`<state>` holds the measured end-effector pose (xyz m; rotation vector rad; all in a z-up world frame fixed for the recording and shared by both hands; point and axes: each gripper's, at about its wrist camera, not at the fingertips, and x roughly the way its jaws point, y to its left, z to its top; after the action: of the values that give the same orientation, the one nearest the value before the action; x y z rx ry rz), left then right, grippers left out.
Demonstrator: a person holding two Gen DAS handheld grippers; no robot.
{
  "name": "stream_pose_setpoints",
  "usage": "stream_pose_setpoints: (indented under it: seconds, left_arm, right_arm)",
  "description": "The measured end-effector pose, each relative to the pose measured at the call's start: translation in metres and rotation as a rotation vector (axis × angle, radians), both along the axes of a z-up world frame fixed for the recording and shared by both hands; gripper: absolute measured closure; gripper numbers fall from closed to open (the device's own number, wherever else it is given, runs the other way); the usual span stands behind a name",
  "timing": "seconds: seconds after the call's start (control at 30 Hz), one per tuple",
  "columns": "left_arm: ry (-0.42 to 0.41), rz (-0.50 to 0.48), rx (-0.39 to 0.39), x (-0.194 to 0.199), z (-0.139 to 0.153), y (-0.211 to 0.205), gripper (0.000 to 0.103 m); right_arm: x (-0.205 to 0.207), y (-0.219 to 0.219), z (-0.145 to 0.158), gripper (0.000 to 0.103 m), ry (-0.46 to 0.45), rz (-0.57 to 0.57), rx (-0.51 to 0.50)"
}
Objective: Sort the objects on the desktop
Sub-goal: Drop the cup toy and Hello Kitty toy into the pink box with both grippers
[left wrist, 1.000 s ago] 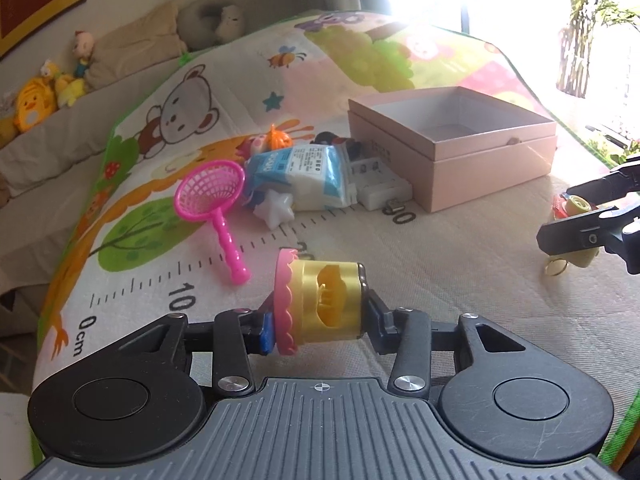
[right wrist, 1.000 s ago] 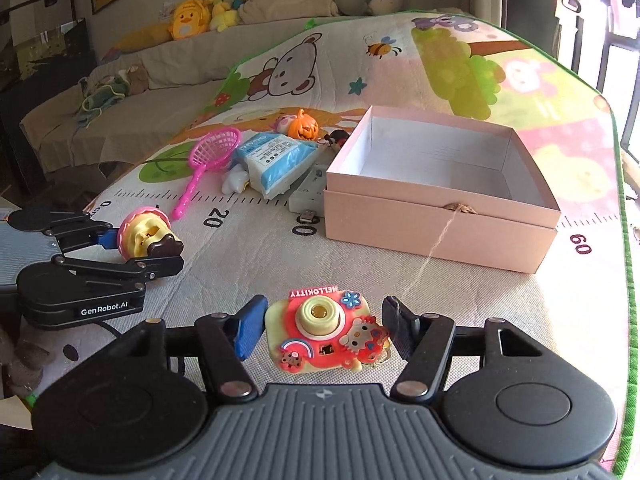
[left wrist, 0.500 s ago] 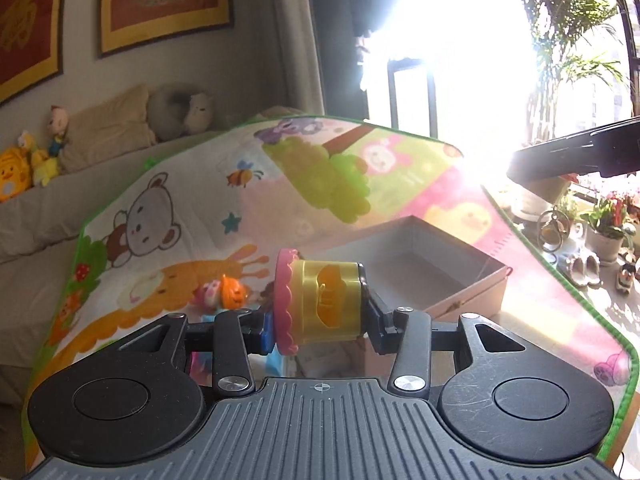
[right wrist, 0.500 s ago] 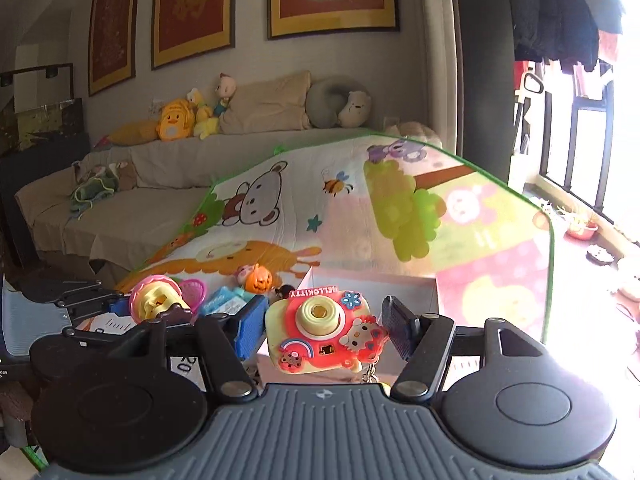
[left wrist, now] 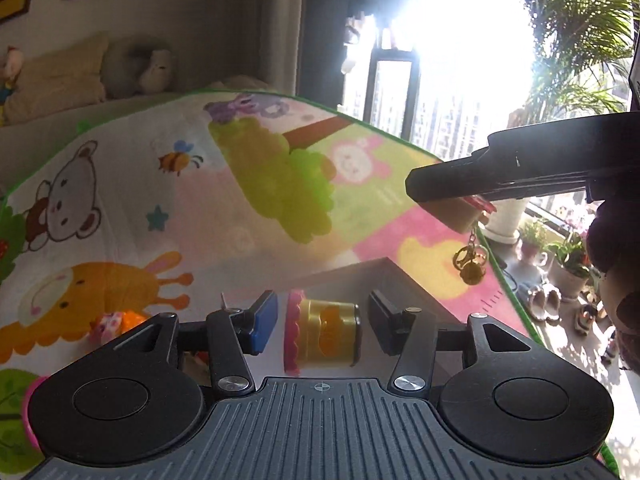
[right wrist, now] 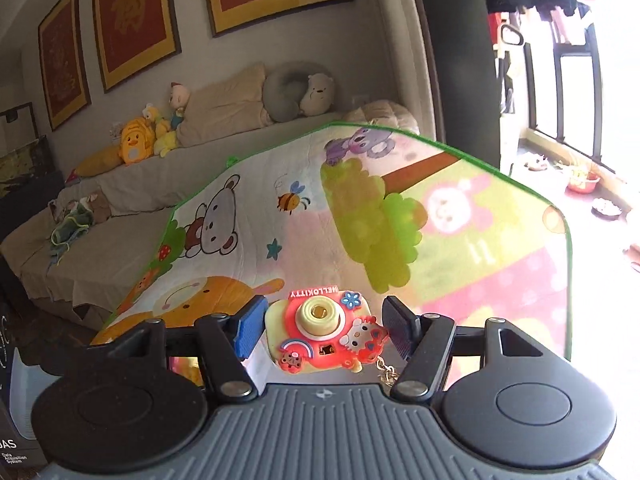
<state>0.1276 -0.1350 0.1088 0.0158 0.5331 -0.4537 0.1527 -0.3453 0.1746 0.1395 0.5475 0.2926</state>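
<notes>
releasing over the pink box [left wrist: 404,276]: left gripper [left wrist: 322,326] jaws have just been opening, both clear of the yellow cup toy [left wrist: 326,334] between them, box below; right gripper [right wrist: 322,330] jaws bracket the toy camera [right wrist: 324,334], contact unclear.

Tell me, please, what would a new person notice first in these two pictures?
First, the yellow toy with a pink frill, loose between the jaws of the left gripper, which have just been opening, over the box. Then the red toy camera, clamped in the right gripper above the cartoon play mat. Strong glare from the window fills the left view's top right.
</notes>
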Motion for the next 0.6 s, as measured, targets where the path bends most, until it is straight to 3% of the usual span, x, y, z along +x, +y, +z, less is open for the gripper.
stream_pose_setpoints:
  seconds: [0.07, 0.17, 0.27, 0.4, 0.6]
  left_arm:
    - [0.016, 0.014, -0.016, -0.012, -0.009, 0.018, 0.023]
    - [-0.01, 0.067, 0.066, -0.048, -0.029, 0.047, 0.009]
    - [0.008, 0.134, 0.142, -0.079, -0.052, 0.075, 0.006]
    - [0.059, 0.254, 0.186, -0.102, -0.074, 0.11, 0.002]
    - [0.037, 0.385, 0.261, -0.118, -0.088, 0.144, 0.001]
  right_arm:
    - [0.012, 0.003, -0.011, 0.037, 0.04, -0.016, 0.014]
    - [0.004, 0.007, -0.027, 0.031, 0.052, -0.01, 0.02]
    - [-0.011, 0.017, -0.04, 0.029, 0.054, -0.001, -0.019]
    - [-0.032, 0.047, -0.052, 0.029, 0.061, 0.035, -0.075]
    - [-0.052, 0.138, -0.065, 0.025, 0.078, 0.232, -0.167]
